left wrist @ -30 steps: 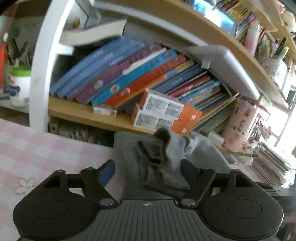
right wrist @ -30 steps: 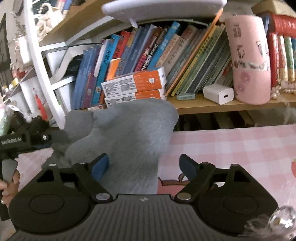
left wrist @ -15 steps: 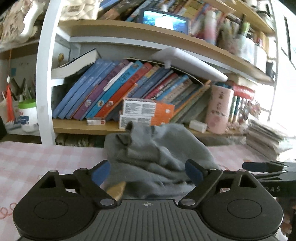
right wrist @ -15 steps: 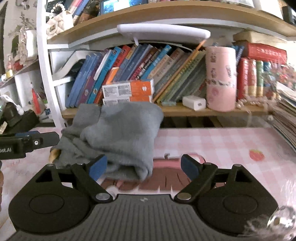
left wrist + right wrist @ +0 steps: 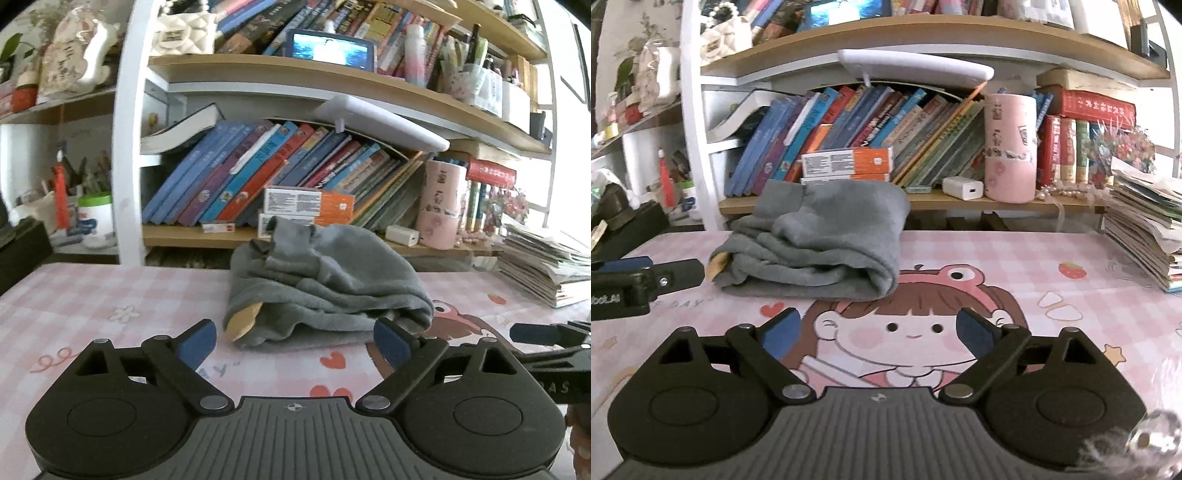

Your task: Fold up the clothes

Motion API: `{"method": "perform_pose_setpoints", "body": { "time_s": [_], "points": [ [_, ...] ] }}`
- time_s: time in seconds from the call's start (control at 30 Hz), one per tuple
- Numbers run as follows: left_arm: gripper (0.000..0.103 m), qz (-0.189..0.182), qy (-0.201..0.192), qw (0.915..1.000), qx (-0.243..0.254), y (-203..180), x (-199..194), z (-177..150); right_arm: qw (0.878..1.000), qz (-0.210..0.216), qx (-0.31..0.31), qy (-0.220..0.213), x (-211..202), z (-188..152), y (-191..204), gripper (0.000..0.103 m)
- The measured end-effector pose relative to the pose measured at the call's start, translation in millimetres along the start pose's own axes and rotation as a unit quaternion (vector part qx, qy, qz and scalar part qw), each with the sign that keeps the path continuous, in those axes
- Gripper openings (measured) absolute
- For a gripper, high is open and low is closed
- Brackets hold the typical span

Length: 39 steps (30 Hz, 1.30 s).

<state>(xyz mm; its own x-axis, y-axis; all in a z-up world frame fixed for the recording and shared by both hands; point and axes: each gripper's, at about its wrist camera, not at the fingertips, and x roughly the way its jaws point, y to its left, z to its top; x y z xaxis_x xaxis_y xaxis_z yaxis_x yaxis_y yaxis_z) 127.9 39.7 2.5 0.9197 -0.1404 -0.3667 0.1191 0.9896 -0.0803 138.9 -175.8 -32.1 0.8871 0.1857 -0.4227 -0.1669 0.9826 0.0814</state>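
Two hand-held grippers hang over a pink checked surface (image 5: 1015, 254) with the grey garment (image 5: 325, 284) lying folded in a thick bundle beyond them. The left gripper (image 5: 295, 341) has its blue-padded jaws spread wide and has just been opening them, with nothing between them; the bundle sits just past the tips at 12 o'clock in the left wrist view, touching neither pad. A tan patch (image 5: 242, 319), perhaps a label or lining, peeks from the fold's open end at 11 o'clock.

The right gripper (image 5: 877, 332) is likewise spread, its jaws just widened and bare, only the cartoon print of the surface showing between them. From its view the garment (image 5: 820, 240) lies at 11 o'clock, with the left gripper's arm (image 5: 646, 280) near the bundle's end at 9 o'clock.

Judged from the neat stack, the fold looks finished and release is the step in hand: it is best done by drawing both tools straight back, low and level, so no pad snags the loose top layers.

Room is tight behind: the bookshelf (image 5: 280, 236) stands right at the bundle's far side. A paper stack (image 5: 1145, 236) crowds the 3 o'clock edge. Open surface lies at 9 o'clock of the bundle and toward the cameras.
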Motion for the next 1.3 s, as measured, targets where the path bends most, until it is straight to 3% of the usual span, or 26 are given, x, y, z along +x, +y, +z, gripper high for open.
{"method": "perform_pose_setpoints", "body": {
  "time_s": [0.43,0.83,1.07,1.3],
  "points": [
    [0.101,0.008,-0.032,0.9993,0.02,-4,-23,-11,0.998,-0.02,-0.057,-0.034,-21,-8,19,0.098],
    [0.103,0.014,-0.018,0.9993,0.029,-9,-28,-19,0.997,-0.031,-0.055,-0.048,-32,-11,16,0.103],
    [0.103,0.012,0.003,0.9999,-0.004,1,-20,-19,0.996,-0.032,-0.073,-0.026,-25,-12,22,0.103],
    [0.103,0.027,0.01,0.9996,0.0,-2,-17,-18,0.997,-0.035,-0.072,-0.018,-22,-12,21,0.103]
  ]
}}
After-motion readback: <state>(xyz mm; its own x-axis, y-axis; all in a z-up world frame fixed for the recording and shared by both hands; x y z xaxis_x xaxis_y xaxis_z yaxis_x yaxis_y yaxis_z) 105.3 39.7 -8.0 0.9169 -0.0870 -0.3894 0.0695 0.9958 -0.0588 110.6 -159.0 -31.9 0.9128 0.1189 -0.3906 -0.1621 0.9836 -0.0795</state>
